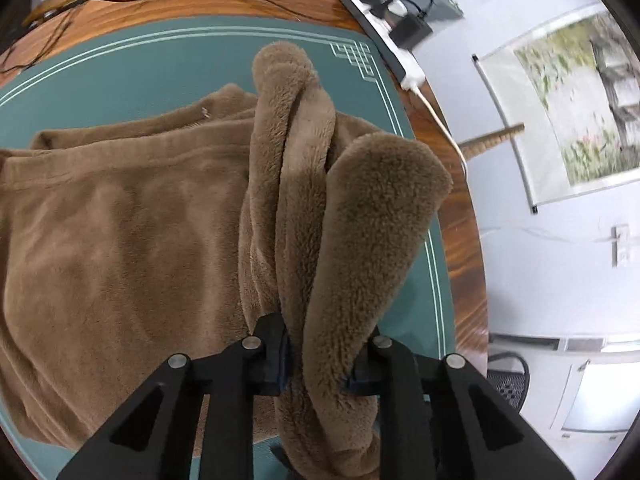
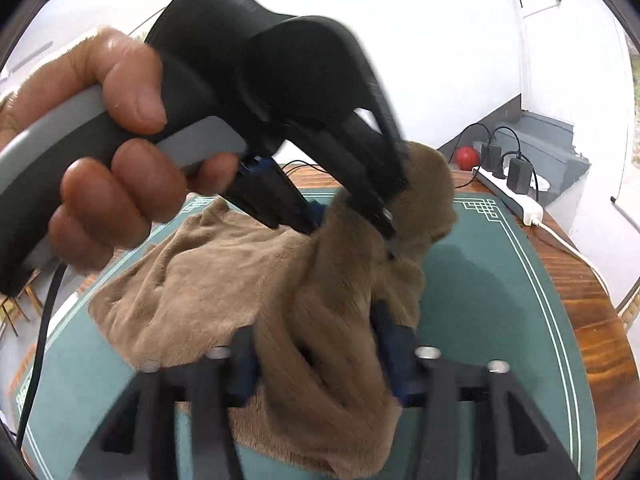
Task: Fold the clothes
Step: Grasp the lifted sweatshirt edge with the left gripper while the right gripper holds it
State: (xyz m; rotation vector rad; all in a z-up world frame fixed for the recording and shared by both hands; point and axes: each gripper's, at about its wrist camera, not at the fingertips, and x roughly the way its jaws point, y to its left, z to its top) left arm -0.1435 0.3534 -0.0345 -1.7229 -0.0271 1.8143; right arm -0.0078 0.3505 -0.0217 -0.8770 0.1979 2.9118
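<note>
My left gripper point(image 1: 320, 360) clenches a bunched fold of the brown fleece garment point(image 1: 120, 220) | my right gripper point(image 2: 316, 364) grips another fold, slightly blurred | the rest lies on the green mat point(image 1: 120, 68).

Readable text: none in either wrist view.
Wall poster point(image 1: 576, 100): a blurred picture only; no caption or lettering can be made out.
Power strip point(image 2: 516, 196): white casing with black adapters plugged in; any markings too small to read.
Green mat point(image 1: 120, 64): pale border lines and a corner fret ornament, no words or numbers.
Brown fleece garment point(image 1: 120, 220): a small pale fleck near its edge, not legible as a label.
</note>
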